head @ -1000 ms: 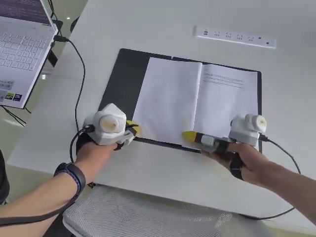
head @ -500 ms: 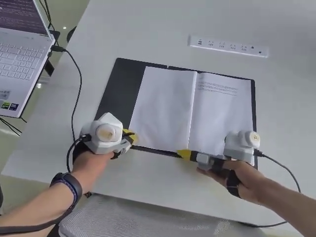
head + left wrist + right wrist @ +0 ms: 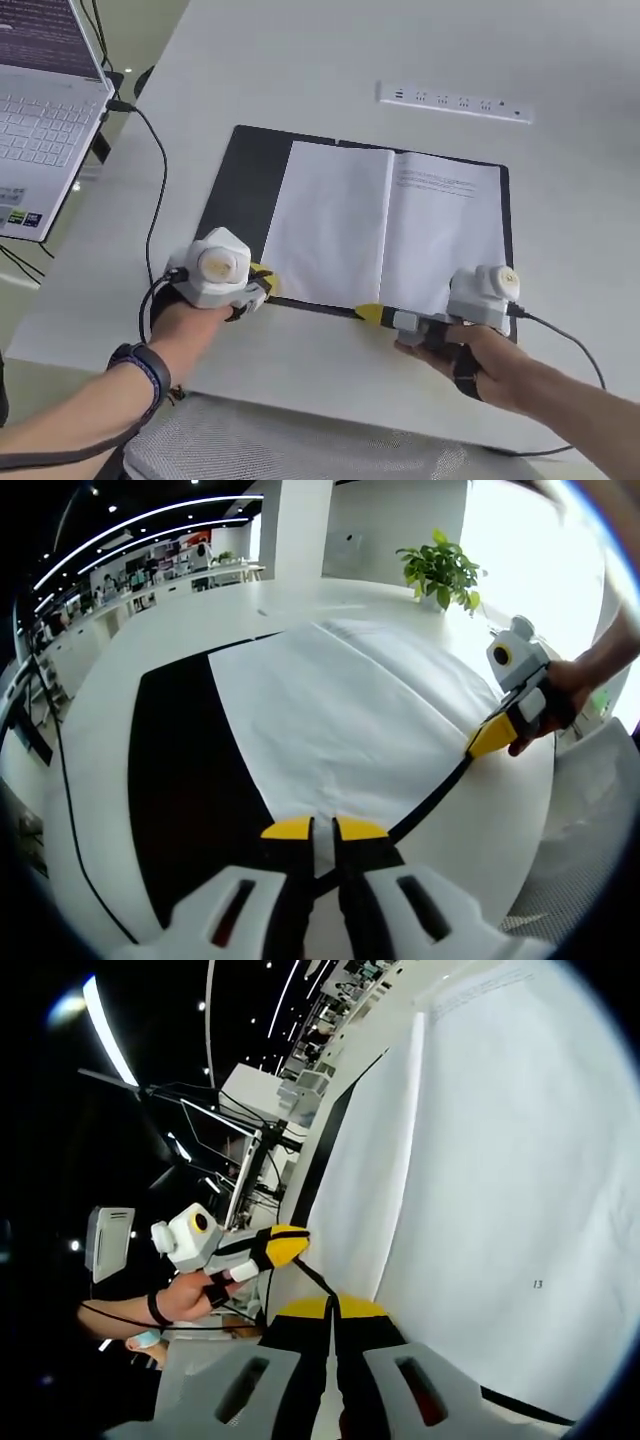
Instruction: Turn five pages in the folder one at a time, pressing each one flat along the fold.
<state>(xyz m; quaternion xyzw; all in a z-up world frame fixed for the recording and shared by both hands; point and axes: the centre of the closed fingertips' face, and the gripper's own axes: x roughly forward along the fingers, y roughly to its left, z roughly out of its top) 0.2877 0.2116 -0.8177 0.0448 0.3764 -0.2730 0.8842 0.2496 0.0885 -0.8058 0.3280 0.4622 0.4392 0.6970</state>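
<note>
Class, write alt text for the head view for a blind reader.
An open black folder with white pages lies on a white table, the left gripper and right gripper at its near edge. A laptop at left, power strip beyond.

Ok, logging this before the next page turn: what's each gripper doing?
Left gripper: shut, at the folder's near edge, nothing visibly gripped.
Right gripper: shut, tips at the foot of the fold.

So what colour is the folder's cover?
Black. The folder shows best in the head view, left of the white pages.
</note>
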